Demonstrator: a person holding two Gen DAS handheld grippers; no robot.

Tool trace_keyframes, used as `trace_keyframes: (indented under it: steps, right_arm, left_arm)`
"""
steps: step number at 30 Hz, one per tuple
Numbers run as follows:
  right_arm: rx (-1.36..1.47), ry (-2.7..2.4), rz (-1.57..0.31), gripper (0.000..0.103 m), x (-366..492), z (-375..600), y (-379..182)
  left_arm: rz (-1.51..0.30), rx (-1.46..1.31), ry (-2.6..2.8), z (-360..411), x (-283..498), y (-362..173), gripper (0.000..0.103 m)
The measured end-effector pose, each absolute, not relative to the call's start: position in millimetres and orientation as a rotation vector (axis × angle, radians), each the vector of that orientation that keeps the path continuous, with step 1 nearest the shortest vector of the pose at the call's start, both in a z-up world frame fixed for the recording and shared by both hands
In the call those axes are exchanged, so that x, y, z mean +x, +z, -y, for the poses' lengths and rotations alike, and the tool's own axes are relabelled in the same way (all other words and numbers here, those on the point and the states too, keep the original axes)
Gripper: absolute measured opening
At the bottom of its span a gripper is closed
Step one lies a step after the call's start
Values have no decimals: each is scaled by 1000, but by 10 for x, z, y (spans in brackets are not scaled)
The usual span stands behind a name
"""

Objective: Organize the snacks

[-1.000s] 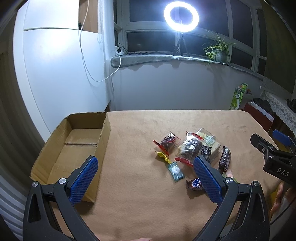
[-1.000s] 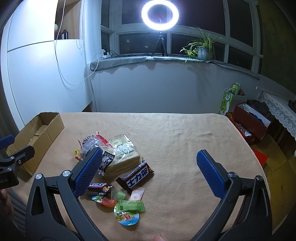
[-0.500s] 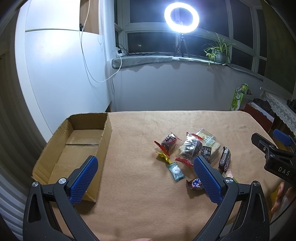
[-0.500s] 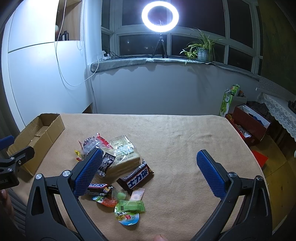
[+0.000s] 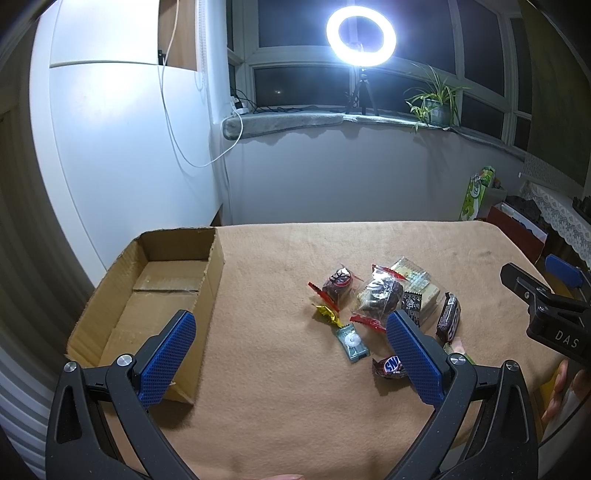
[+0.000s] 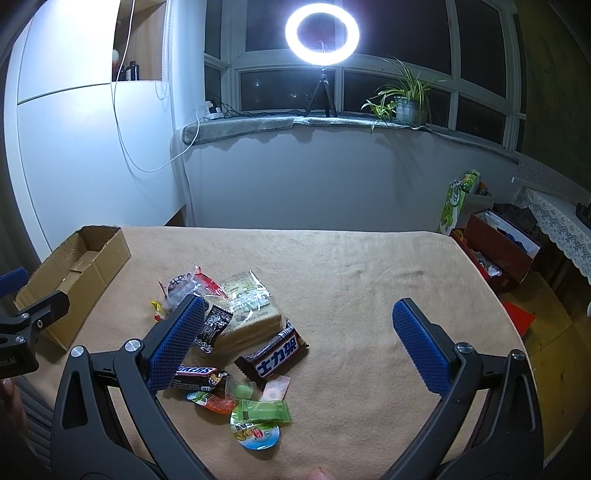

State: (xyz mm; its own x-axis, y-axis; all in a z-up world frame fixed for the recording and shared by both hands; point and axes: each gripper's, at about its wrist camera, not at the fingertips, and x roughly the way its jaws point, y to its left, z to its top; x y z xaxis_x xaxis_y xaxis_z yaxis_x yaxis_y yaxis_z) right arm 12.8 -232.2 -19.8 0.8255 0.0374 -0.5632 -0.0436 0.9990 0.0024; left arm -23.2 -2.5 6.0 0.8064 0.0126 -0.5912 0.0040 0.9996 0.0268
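Stock on my desk (image 5: 295,406), tan cloth cover. My left gripper (image 5: 291,354) hangs over the near edge, fingers (image 5: 166,358) spread wide, nothing between them; my right gripper (image 6: 299,343) likewise, fingers (image 6: 421,347) released and empty above the snack pile (image 6: 236,332). Left view only: the cardboard box (image 5: 147,295) seen from above, open, bare brown floor, at the desk's left end, well apart from the pile. Also there: a small teal sachet (image 5: 352,341) and a yellow-wrapped sweet (image 5: 327,314) at the pile's near-left fringe. Right view only: the near fringe of the pile, namely a round jelly cup (image 6: 256,434) with printed lid, a green sachet (image 6: 264,410) lying on it, a pale pink sachet (image 6: 276,387), an orange jelly (image 6: 216,402). Both views: one large clear-wrapped bread loaf (image 6: 247,314), tan; one dark bar with white Chinese lettering (image 6: 275,354) just beside it; one small Snickers (image 6: 197,376), partly behind my left-hand finger; a black sachet (image 6: 212,325) leaning on the loaf; two clear packs with red ends holding dark cakes (image 5: 380,295). A ring light (image 6: 322,35) burns on the windowsill.
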Motion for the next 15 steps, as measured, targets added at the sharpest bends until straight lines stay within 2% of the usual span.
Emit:
trace_keyframes:
  steps: [15]
  right_arm:
    - [-15, 45, -608, 103, 142, 2294, -191]
  left_arm:
    - [-638, 32, 4, 33, -228, 81, 103]
